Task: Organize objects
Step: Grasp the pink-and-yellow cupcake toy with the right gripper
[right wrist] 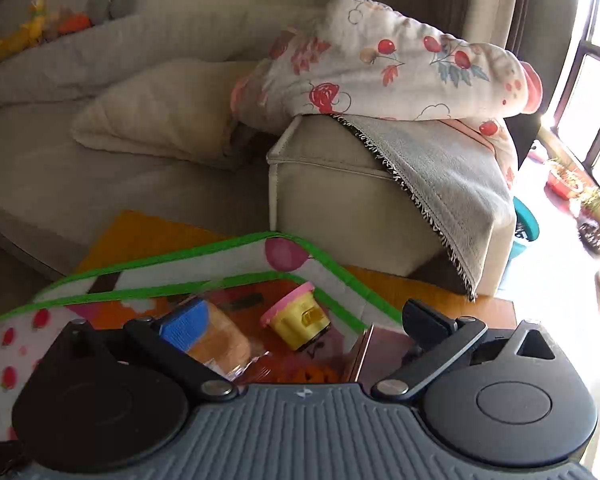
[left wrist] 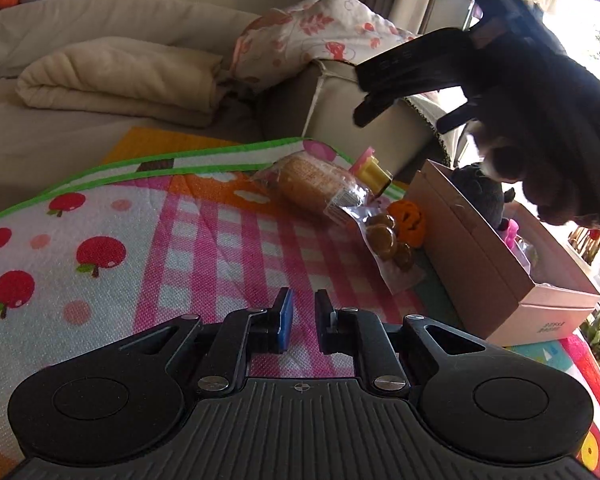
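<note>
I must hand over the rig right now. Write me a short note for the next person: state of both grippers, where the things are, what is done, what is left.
Left gripper: nearly closed, a narrow gap, holding nothing, low over the play mat.
Right gripper: wide open, empty, above the far end of the mat, next to the cardboard box.
On the mat: wrapped bread, bag of brown snacks, orange pumpkin toy, and yellow tub with pink lid on its side.
Done: the box already holds a dark plush toy and some pink items.
Left: probably the four things on the mat go into the box.
</note>
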Motion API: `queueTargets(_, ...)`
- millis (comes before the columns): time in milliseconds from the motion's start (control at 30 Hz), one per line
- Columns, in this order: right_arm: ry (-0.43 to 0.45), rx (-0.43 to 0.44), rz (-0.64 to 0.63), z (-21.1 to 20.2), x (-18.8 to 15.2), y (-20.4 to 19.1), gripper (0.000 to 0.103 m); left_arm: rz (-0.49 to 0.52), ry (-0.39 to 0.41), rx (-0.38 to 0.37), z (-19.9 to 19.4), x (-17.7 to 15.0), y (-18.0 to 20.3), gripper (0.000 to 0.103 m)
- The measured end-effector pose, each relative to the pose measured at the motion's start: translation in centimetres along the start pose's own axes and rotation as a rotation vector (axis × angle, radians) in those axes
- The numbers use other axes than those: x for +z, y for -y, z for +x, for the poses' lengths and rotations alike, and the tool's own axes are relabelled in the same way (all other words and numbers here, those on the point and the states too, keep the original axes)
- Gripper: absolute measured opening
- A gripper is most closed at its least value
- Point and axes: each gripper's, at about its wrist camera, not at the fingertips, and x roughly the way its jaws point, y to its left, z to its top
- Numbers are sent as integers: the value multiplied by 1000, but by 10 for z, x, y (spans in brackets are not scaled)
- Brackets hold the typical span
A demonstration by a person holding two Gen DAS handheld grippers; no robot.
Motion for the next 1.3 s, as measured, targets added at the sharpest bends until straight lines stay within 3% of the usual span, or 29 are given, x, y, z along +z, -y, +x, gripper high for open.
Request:
queueTargets(200, -157, -99, 6, 86, 17, -33, 93, -47, -1, -32, 0, -1, -8, 14)
queueTargets(267, -192, -103, 12, 96, 15, -37, 83, -57, 0, -38, 0, -1, -9, 14)
queueTargets(300, -206, -98, 11, 98, 14, -38, 71, -60, 0, -40, 0, -1, -10, 14)
queueTargets(367, -222, -102, -8, 94, 7, -39, 55, -63, -1, -40, 1, -1, -10, 14)
queueTargets(433, -206, -111, -45, 84, 1, -38, 31, -61, -1, -35, 0, -1, -9, 14)
queueTargets(633, -138, 42, -8, 20, -15, -16, 10, -54, -1, -24, 0, -2, -7, 14)
queueTargets(800, -129, 91, -36, -9, -29, -8, 12, -48, -1, -14, 0, -2, -5, 14)
queueTargets(867, -112, 77, -24, -10, -28, -4, 27, -48, -1, -13, 0, -1, -6, 14)
queueTargets(933, -101, 59, 18, -2, -23, 0, 57, -58, -1, -20, -1, -2, -8, 14)
queueTargets(1000, -102, 44, 51, 14, -17, 2, 67, -77, -1, -32, 0, -2, -11, 14)
queueTargets(1200, -163, -52, 41, 76, 3, -20, 67, -123, -1, -63, 0, -2, -18, 14)
queueTargets(1300, -250, -97, 61, 107, 5, -23, 67, -141, -1, -74, 0, -2, -21, 14)
